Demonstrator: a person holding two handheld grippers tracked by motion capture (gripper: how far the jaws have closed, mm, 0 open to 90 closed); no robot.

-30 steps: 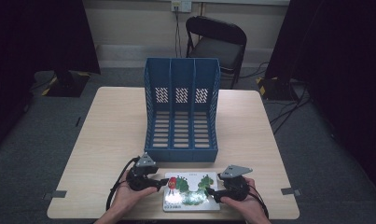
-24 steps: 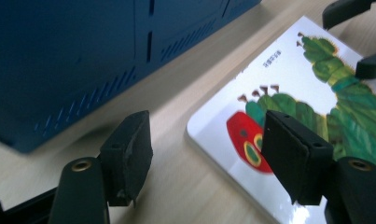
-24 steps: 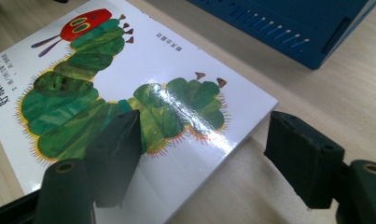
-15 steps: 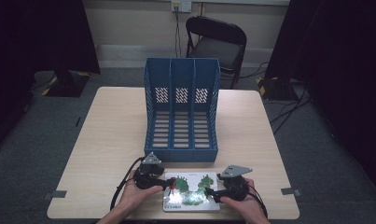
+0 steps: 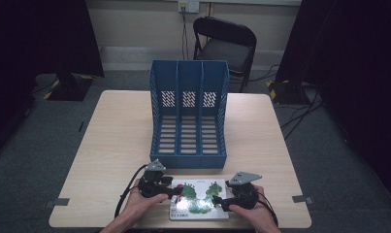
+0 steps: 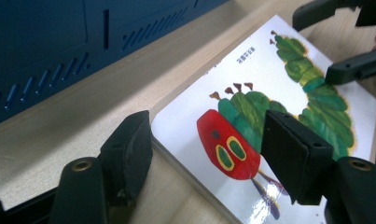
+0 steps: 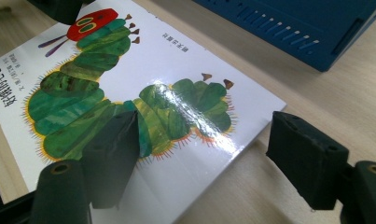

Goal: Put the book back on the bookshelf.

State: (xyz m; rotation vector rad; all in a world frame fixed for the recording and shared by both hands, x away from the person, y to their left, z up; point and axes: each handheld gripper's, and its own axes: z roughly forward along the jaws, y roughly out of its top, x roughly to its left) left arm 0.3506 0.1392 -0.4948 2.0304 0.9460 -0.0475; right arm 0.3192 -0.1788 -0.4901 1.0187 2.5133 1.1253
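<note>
Currently, the picture book (image 5: 199, 199) lies flat at the lower centre of the high view, on the worktop (image 5: 115, 141) just in front of the blue file rack (image 5: 188, 116). The left gripper (image 5: 176, 192) straddles the book's left corner and the right gripper (image 5: 217, 201) its right corner. Both sets of fingers stand apart, gripping nothing.

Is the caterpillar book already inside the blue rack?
No, the book lies flat on the table in front of the rack, whose three slots hold nothing.
</note>
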